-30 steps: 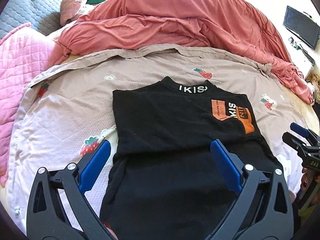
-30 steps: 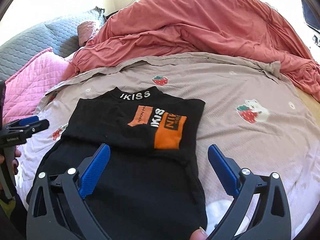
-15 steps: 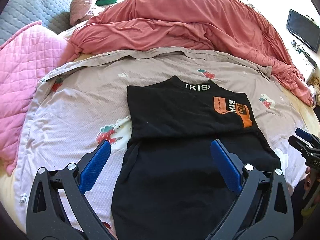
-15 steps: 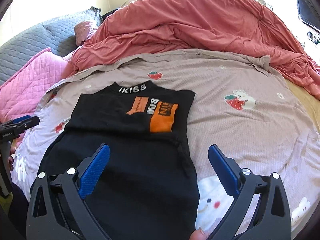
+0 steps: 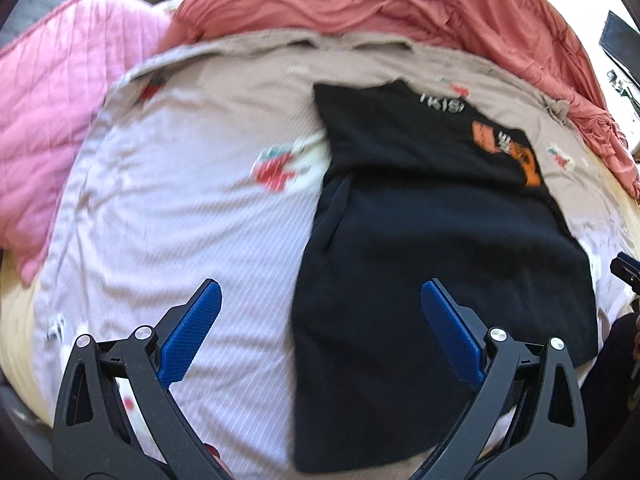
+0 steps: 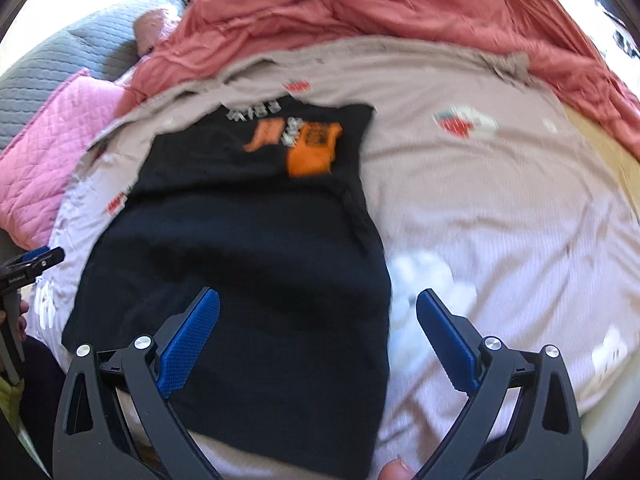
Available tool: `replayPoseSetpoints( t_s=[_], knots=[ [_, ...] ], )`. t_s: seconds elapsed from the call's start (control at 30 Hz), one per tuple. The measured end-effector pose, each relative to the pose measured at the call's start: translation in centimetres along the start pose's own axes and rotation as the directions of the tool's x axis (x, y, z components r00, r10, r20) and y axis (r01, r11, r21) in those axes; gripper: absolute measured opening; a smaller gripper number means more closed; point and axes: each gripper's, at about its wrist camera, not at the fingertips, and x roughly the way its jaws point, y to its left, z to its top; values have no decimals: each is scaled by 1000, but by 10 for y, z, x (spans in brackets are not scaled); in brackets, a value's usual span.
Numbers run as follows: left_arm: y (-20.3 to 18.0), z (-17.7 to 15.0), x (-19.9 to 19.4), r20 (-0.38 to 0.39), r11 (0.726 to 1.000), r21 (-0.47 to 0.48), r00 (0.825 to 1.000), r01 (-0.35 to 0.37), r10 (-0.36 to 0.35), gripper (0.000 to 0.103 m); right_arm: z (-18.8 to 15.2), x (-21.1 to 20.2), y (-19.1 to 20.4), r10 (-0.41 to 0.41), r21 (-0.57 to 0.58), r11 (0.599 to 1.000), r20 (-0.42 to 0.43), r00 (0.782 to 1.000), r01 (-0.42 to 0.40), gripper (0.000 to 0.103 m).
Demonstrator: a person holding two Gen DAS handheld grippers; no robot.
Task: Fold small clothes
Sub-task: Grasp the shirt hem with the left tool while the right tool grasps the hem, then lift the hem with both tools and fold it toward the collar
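Black shirt (image 5: pixel 432 240) with an orange print lies flat on the strawberry-patterned sheet (image 5: pixel 180 208), sleeves folded inward. Left gripper (image 5: pixel 320 320) and right gripper (image 6: pixel 318 324) hover over its lower edge, jaws spread wide, holding nothing. Red blanket (image 6: pixel 360 4) lies behind.

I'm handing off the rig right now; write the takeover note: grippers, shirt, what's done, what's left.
Left gripper: open, empty, over the shirt's left edge near the hem.
Right gripper: open, empty, over the shirt's right edge near the hem.
Black shirt: flat on the strawberry-print sheet, collar away from you, orange print showing.
Done: both sides look folded in; shirt is a long narrow shape.
Left: probably grip the hem corners and fold toward the collar. Frames are blurred, so check the edges first.
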Motion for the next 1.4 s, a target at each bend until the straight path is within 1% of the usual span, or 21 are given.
replayPoseSetpoints(
  t_s=[0.2, 0.3, 0.43, 0.53, 0.57, 0.6, 0.63, 0.67, 0.7, 0.73, 0.77, 0.8, 0.83, 0.87, 0.93, 1.03, 1.2, 1.23, 1.3, 1.33, 1.4],
  knots=[
    [14, -29, 4, -86, 997, -55, 995, 44, -49, 93, -23, -1, -9, -19, 42, 999, -86, 996, 22, 98],
    [8, -40, 4, -110, 998, -36, 993, 46, -50, 93, -32, 4, -7, -62, 34, 997, -146, 987, 68, 98],
    [7, -48, 13, -153, 997, -45, 986, 66, -72, 82, -41, 18, -5, -82, 12, 996, -210, 974, 86, 98],
    [13, -53, 23, -181, 994, -82, 979, 77, -91, 77, -45, 30, -6, -74, 19, 996, -251, 965, 82, 97],
    [15, -55, 25, -190, 993, -91, 977, 80, -96, 73, -46, 34, -7, -71, 24, 996, -267, 961, 81, 97],
    [15, -57, 28, -200, 992, -96, 975, 79, -97, 70, -49, 39, -9, -63, 31, 997, -290, 955, 75, 90],
    [15, -60, 33, -214, 992, -100, 972, 81, -101, 63, -50, 43, -10, -55, 36, 997, -306, 950, 69, 80],
    [15, -61, 34, -219, 991, -101, 970, 85, -105, 53, -50, 45, -11, -55, 39, 997, -319, 946, 72, 64],
    [14, -62, 36, -220, 991, -100, 969, 92, -112, 48, -50, 44, -12, -62, 42, 996, -316, 947, 79, 52],
    [13, -62, 36, -219, 990, -98, 968, 102, -121, 37, -49, 39, -12, -57, 47, 996, -299, 953, 74, 45],
    [12, -61, 35, -215, 989, -95, 968, 115, -133, 26, -48, 34, -11, -68, 42, 996, -279, 958, 83, 34],
    [10, -61, 33, -211, 988, -92, 967, 124, -141, 22, -48, 28, -11, -69, 41, 996, -263, 962, 83, 28],
    [9, -60, 31, -206, 987, -87, 967, 133, -148, 13, -47, 25, -12, -63, 47, 996, -253, 965, 77, 25],
    [8, -60, 29, -203, 987, -82, 967, 138, -152, 10, -47, 21, -14, -59, 55, 996, -241, 969, 74, 21],
    [9, -60, 27, -203, 987, -78, 967, 137, -151, 9, -46, 17, -16, -45, 60, 996, -232, 972, 60, 20],
    [10, -60, 28, -209, 986, -88, 965, 143, -158, 9, -48, 16, -18, -52, 62, 996, -232, 971, 68, 20],
    [11, -61, 31, -226, 987, -92, 962, 135, -153, 13, -41, 9, -19, -85, 51, 994, -174, 981, 95, 21],
    [11, -61, 32, -228, 987, -91, 962, 134, -151, 14, -39, 13, -18, -81, 46, 995, -185, 979, 91, 22],
    [10, -61, 33, -231, 987, -86, 961, 133, -149, 14, -41, 22, -19, -88, 36, 994, -226, 970, 99, 31],
    [9, -61, 33, -231, 988, -83, 962, 131, -147, 13, -43, 30, -18, -94, 31, 994, -255, 962, 106, 32],
    [7, -60, 32, -225, 988, -77, 963, 132, -146, 4, -44, 40, -20, -80, 36, 995, -298, 951, 95, 32]
  ],
)
